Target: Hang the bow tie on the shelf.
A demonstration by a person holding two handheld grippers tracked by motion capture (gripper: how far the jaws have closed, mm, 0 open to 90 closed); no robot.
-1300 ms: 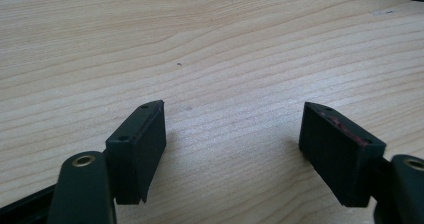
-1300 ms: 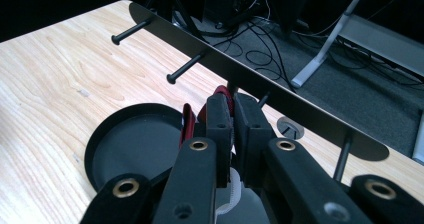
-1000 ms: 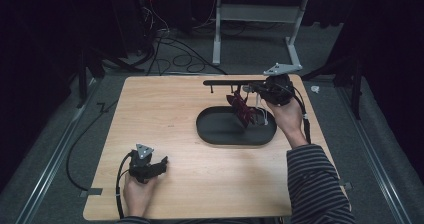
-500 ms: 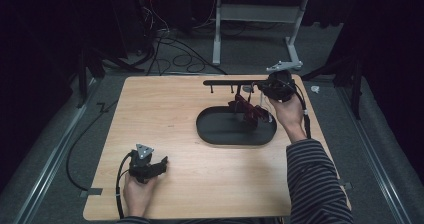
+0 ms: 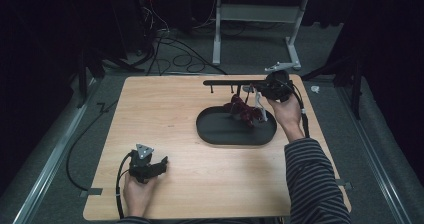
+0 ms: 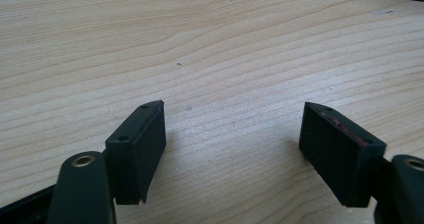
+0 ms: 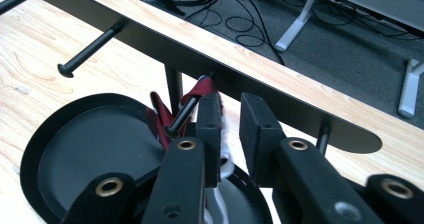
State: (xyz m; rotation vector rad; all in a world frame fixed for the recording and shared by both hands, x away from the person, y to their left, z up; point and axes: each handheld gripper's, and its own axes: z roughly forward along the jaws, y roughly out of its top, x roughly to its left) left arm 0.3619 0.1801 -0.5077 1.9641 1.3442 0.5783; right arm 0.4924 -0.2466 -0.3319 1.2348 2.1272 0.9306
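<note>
One dark red garment (image 7: 202, 87) hung on rack (image 5: 235, 83) peg; right hand-held gripper (image 7: 230, 119) jaws just parting, nothing pinched; left hand-held gripper (image 6: 232, 134) wide, empty on tabletop (image 5: 165, 114).

High view overhead, facing table (image 5: 200, 184); gripper views close, low; shared: tray (image 5: 210, 131).

a light wooden table (image 5: 175, 114) stands on grey carpet (image 5: 60, 134); behind it, black cables (image 5: 172, 44) tangle on the floor beside the white legs of a desk frame (image 5: 217, 34); a metal rail (image 5: 55, 149) runs along the left
</note>
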